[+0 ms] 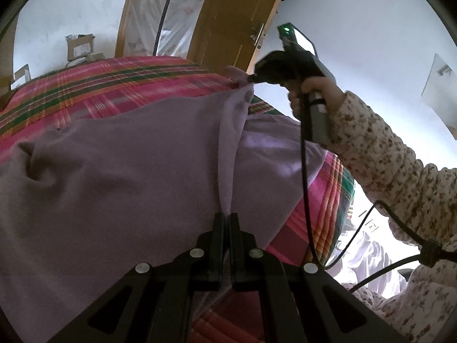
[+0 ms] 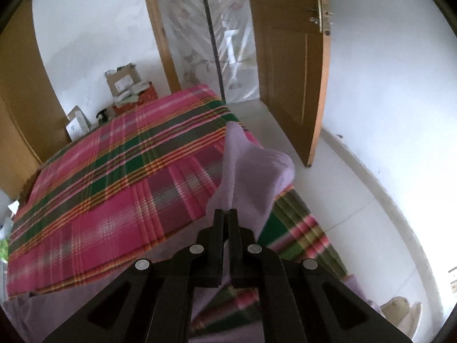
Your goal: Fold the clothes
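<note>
with both claws clamped on the lilac garment [image 1: 120, 157], this looks like the lift-and-spread step before a fold. left gripper [image 1: 227, 217] has its jaws pinched together on a cloth edge; right gripper [image 2: 227, 214] is likewise closed on a bunched bit of the same fabric, w/ a loose flap poking up past the tips. the garment's edge runs taut between the two, the rest drapes over the plaid bedspread [image 1: 85, 91]. next move, prob: carry the held edge across w/ even tension, lay it flat, keep corners aligned. no brand or readable writing; boxes [image 2: 122, 81] by the wall have labels too small to read.
</note>
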The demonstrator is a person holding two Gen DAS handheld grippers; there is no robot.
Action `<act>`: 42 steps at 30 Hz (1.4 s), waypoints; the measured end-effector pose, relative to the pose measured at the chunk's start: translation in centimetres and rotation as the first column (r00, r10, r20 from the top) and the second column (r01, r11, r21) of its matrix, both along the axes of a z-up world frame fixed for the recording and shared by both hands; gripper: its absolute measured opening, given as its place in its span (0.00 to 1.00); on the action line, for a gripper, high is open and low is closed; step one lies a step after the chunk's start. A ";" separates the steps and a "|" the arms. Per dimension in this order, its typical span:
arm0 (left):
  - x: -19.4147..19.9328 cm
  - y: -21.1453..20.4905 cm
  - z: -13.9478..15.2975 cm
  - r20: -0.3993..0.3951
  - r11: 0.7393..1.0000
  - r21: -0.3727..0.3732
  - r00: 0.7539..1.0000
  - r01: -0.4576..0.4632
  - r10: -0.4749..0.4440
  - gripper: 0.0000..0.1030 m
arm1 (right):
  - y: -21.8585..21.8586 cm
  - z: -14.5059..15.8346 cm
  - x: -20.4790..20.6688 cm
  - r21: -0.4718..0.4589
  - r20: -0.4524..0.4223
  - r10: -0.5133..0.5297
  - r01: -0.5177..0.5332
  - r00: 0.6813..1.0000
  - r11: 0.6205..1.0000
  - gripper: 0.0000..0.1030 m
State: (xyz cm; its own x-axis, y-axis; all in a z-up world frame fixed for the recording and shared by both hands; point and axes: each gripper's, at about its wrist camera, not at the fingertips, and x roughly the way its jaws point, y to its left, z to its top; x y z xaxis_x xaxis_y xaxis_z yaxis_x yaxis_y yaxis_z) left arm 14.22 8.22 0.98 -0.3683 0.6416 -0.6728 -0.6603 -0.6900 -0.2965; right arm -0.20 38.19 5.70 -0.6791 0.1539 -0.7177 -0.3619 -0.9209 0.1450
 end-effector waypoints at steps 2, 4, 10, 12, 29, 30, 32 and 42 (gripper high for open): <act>-0.1 0.1 -0.1 -0.004 1.000 -0.009 1.000 -0.006 0.006 0.03 | 0.8 0.0 0.5 -0.017 -0.009 -0.011 0.011 1.000 1.000 0.03; 0.0 0.3 -0.1 -0.008 1.000 -0.019 1.000 -0.009 0.009 0.03 | 1.5 -0.1 1.1 -0.029 -0.013 -0.021 0.020 1.000 0.999 0.03; -0.2 0.6 -0.2 -0.008 0.999 -0.041 1.000 -0.021 0.021 0.03 | 3.3 -1.3 3.0 -0.073 -0.016 -0.050 0.048 0.999 0.996 0.03; -0.2 0.8 -0.2 -0.008 0.999 -0.047 1.000 -0.024 0.023 0.03 | 3.9 -1.7 3.4 -0.094 -0.023 -0.055 0.052 0.998 0.994 0.03; -0.3 1.3 -0.5 0.006 0.997 -0.071 0.999 -0.040 0.040 0.03 | 6.6 -3.0 3.0 -0.286 -0.127 0.039 -0.075 0.991 0.955 0.32; -0.3 1.3 -0.5 0.006 0.997 -0.071 0.999 -0.040 0.041 0.03 | 6.7 -3.0 2.9 -0.285 -0.133 0.045 -0.082 0.990 0.955 0.32; -0.2 1.3 -0.6 0.005 0.996 -0.073 0.999 -0.041 0.041 0.03 | 6.6 -2.9 2.5 -0.274 -0.126 0.061 -0.094 0.990 0.957 0.34; -0.1 1.6 -0.5 0.008 0.995 -0.086 0.999 -0.049 0.050 0.03 | 6.7 -4.1 0.9 -0.296 -0.069 0.069 -0.087 0.995 0.951 0.08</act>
State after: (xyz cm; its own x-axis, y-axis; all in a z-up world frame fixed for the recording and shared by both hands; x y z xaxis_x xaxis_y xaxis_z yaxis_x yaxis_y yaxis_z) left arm 14.07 9.86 0.44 -0.3913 0.5625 -0.7283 -0.6219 -0.7450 -0.2413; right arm 0.73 44.90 1.62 -0.7218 -0.1160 -0.6823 -0.2738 -0.8576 0.4355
